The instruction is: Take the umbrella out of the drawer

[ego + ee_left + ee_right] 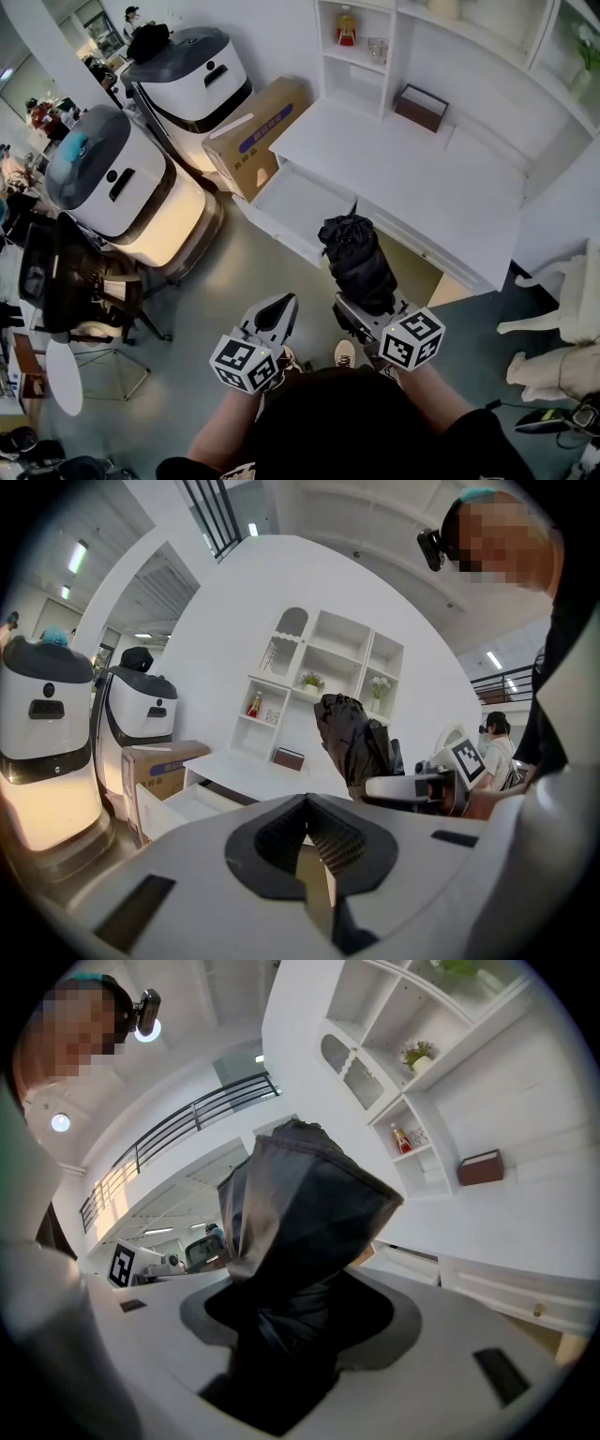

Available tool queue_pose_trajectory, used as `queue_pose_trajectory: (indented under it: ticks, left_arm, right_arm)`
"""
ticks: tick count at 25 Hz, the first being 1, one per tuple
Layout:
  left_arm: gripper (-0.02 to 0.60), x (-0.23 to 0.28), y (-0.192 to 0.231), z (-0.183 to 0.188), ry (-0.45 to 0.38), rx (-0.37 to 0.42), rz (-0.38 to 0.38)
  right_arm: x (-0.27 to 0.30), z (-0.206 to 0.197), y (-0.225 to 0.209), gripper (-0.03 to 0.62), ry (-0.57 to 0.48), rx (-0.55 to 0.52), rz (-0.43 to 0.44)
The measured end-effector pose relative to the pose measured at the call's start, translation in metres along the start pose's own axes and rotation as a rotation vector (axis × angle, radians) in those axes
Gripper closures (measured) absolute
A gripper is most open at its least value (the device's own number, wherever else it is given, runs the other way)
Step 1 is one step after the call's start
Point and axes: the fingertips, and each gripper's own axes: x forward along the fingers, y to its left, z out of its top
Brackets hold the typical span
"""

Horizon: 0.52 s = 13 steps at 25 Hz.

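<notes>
A folded black umbrella (356, 262) stands up out of my right gripper (367, 309), which is shut on its lower end; in the right gripper view the umbrella (291, 1241) fills the middle. It is held in the air in front of the white desk (422, 178), away from the open white drawer (295, 208) at the desk's left. My left gripper (272, 323) hangs beside it to the left, shut and holding nothing. In the left gripper view the umbrella (352, 742) and the right gripper (422, 785) show ahead to the right, the drawer (173, 803) to the left.
A cardboard box (253, 131) lies left of the drawer. Two white and grey machines (122, 187) (192, 70) stand further left. A dark chair (75, 281) is at the left edge. White shelves (375, 47) rise behind the desk, which carries a small brown box (420, 106).
</notes>
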Motion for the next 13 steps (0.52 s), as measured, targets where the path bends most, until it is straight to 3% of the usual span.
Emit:
queue_pose_trajectory:
  ticks: [13]
  left_arm:
    - [0.577, -0.0002, -0.0032, -0.0009, 0.006, -0.001, -0.011]
  right_arm:
    - [0.0001, -0.0005, 0.0015, 0.344, -0.002, 0.008, -0.005]
